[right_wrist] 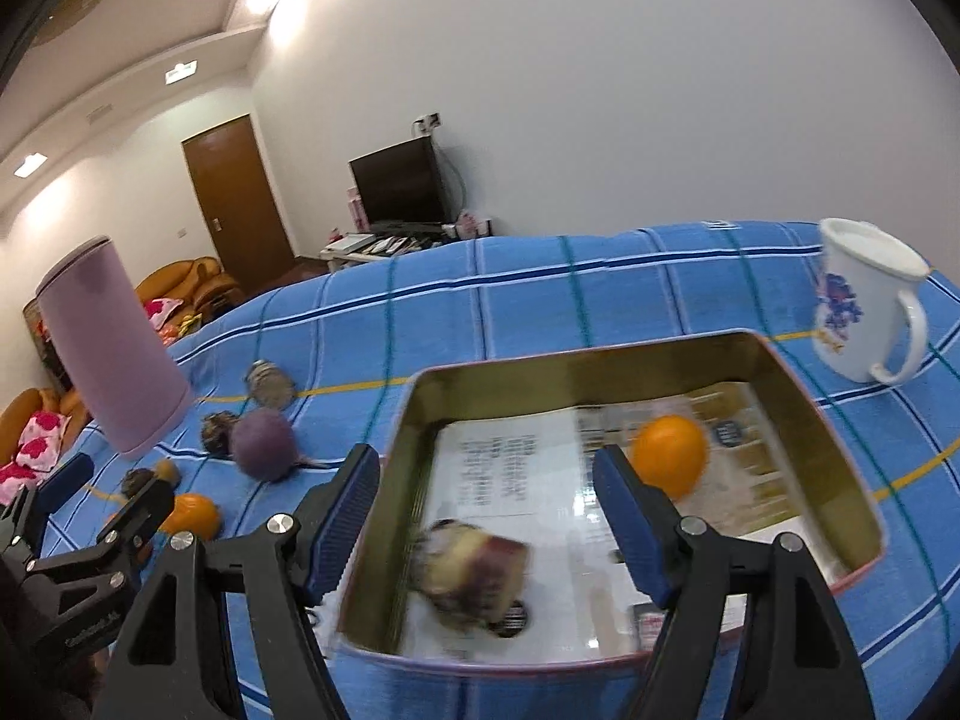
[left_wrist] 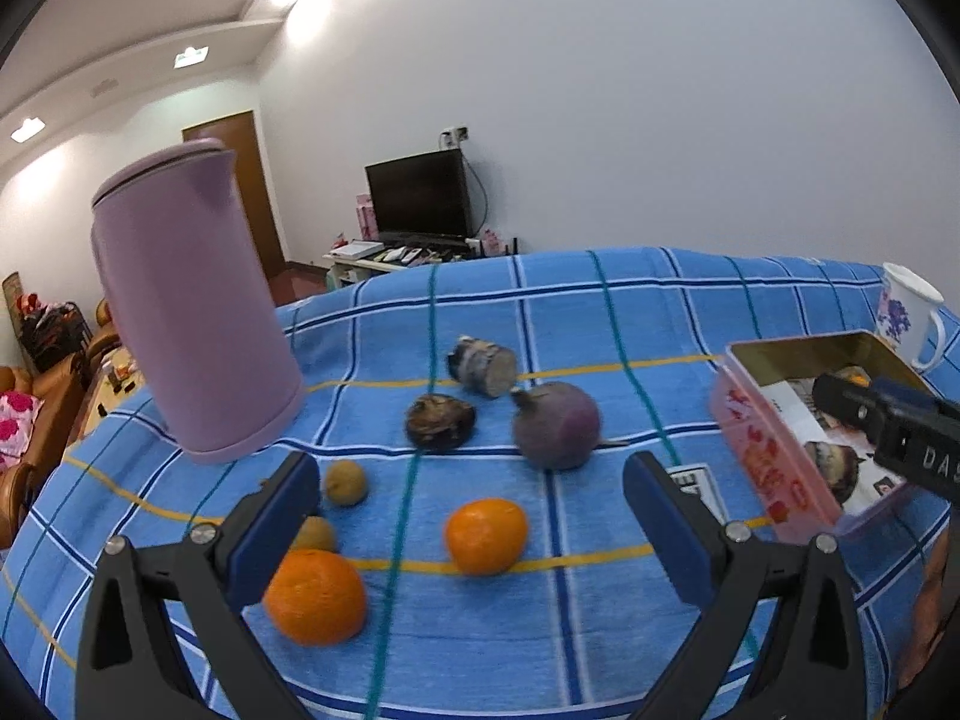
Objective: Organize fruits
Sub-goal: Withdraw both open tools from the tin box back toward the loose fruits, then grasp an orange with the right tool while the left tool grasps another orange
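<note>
On the blue checked cloth lie two oranges [left_wrist: 486, 535] [left_wrist: 315, 595], a purple round fruit [left_wrist: 556, 425], a dark brown fruit [left_wrist: 441, 422], a cut dark piece [left_wrist: 482, 366] and two small brown fruits [left_wrist: 345, 482]. My left gripper [left_wrist: 471, 534] is open and empty, its jaws either side of the nearer orange. The pink tin [right_wrist: 384, 480] holds an orange [right_wrist: 670, 455] and a blurred dark cut piece [right_wrist: 471, 570]. My right gripper [right_wrist: 486, 516] is open over the tin, above that piece.
A tall lilac jug [left_wrist: 192, 306] stands at the left of the table. A white flowered mug [right_wrist: 864, 306] stands behind the tin at the right. The table's far edge gives onto a room with a television and sofas.
</note>
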### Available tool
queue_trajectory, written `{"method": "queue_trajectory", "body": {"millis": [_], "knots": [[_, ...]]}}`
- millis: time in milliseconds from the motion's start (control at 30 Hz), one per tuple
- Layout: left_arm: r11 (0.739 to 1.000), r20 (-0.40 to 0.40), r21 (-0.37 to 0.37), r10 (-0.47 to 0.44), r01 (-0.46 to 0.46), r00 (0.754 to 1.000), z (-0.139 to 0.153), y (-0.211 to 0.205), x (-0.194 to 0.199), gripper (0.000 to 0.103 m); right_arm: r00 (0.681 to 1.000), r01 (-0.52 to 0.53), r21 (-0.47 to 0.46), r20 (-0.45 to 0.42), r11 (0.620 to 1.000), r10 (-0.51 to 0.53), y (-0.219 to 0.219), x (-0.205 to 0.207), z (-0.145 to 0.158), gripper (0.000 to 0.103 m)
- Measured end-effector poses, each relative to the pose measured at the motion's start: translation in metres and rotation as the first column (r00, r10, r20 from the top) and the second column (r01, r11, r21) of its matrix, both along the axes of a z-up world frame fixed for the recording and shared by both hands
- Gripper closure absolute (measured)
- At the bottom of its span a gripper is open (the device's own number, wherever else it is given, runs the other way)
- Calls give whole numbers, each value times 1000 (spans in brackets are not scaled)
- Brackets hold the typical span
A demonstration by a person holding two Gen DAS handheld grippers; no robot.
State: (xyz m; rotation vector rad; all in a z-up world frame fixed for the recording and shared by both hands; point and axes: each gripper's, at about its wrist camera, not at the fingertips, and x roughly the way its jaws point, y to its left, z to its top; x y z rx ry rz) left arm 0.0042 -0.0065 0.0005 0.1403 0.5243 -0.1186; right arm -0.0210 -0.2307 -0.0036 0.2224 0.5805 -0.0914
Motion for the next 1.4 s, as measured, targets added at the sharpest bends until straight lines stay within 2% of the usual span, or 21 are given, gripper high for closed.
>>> {"method": "queue_trajectory", "body": {"millis": [533, 667, 767, 867, 933, 1000, 1167, 1300, 1400], "knots": [[991, -27, -79, 107, -109, 994, 2, 80, 27, 0, 995, -90, 18, -44, 996, 90, 68, 25, -9, 28], [980, -32, -95, 174, -176, 984, 2, 117, 38, 0, 995, -75, -31, -65, 997, 73, 82, 30, -10, 27], [965, -59, -133, 221, -227, 973, -2, 146, 45, 0, 996, -67, -50, -69, 996, 64, 86, 32, -10, 27], [950, -101, -182, 238, -253, 966, -8, 166, 48, 0, 999, -48, -87, -29, 995, 46, 90, 28, -5, 27], [947, -126, -197, 231, -252, 965, -11, 171, 49, 0, 998, -67, -135, 13, 989, 69, 100, 24, 2, 27], [950, -139, -215, 202, -228, 970, -12, 172, 47, 0, 992, -125, -157, 11, 980, 128, 114, 26, 4, 27], [960, -169, -276, 3, -50, 986, -13, 157, 36, 0, 958, -284, -163, -76, 945, 275, 151, 42, -8, 28], [973, -199, -227, -75, 28, 977, -18, 146, 30, 0, 931, -360, -180, -138, 916, 339, 175, 54, -16, 28], [977, -220, -198, -122, 78, 968, -22, 139, 27, 1, 917, -387, -163, -177, 908, 359, 183, 64, -23, 29]]}}
